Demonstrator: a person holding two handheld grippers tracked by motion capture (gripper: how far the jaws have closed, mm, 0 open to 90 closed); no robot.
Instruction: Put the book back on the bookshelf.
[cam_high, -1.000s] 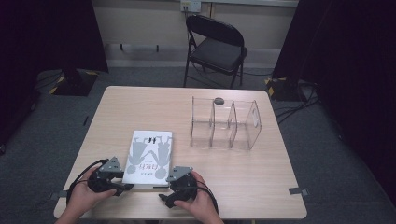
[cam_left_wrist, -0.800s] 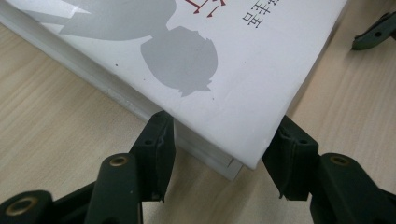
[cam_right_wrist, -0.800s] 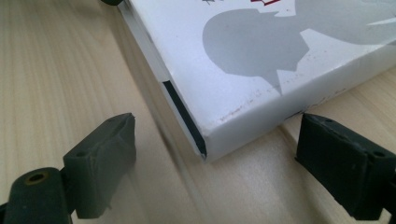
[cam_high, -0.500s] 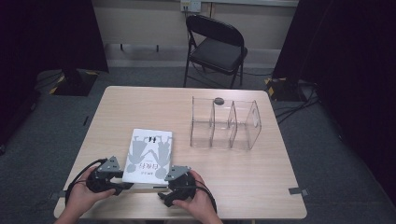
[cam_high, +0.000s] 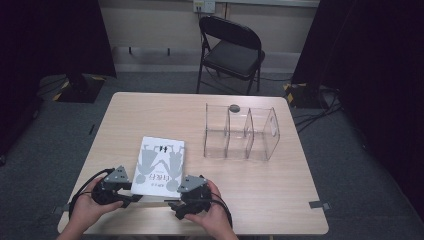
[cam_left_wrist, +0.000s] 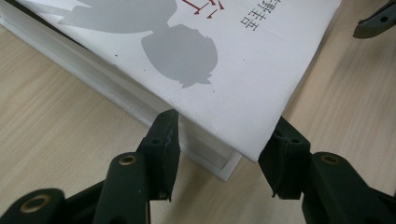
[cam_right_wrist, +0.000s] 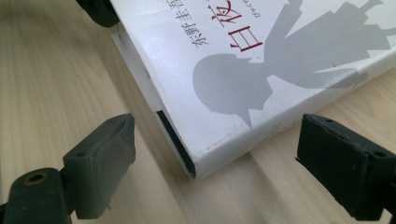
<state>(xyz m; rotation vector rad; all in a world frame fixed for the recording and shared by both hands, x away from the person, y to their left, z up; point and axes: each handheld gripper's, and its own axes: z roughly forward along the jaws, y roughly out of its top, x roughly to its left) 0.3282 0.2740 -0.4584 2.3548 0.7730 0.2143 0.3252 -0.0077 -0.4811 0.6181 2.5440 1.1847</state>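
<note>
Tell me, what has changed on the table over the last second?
The left gripper has been closing its jaws around the near corner of the white book. The right gripper is open at the other near corner. Book and clear organizer haven't moved.

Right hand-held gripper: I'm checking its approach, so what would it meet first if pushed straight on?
Most likely the near corner of the white book, which lies between the open right hand-held gripper jaws; neither pad touches it.

One white book (cam_high: 161, 165) on surface (cam_high: 280, 195). One clear acrylic organizer (cam_high: 241, 133), three compartments. One small dark round object (cam_high: 234, 107) by organizer's far edge. Two handheld grippers: left gripper (cam_high: 131, 199), right gripper (cam_high: 172, 204). Two hands. One folding chair (cam_high: 231, 52) beyond surface.
</note>
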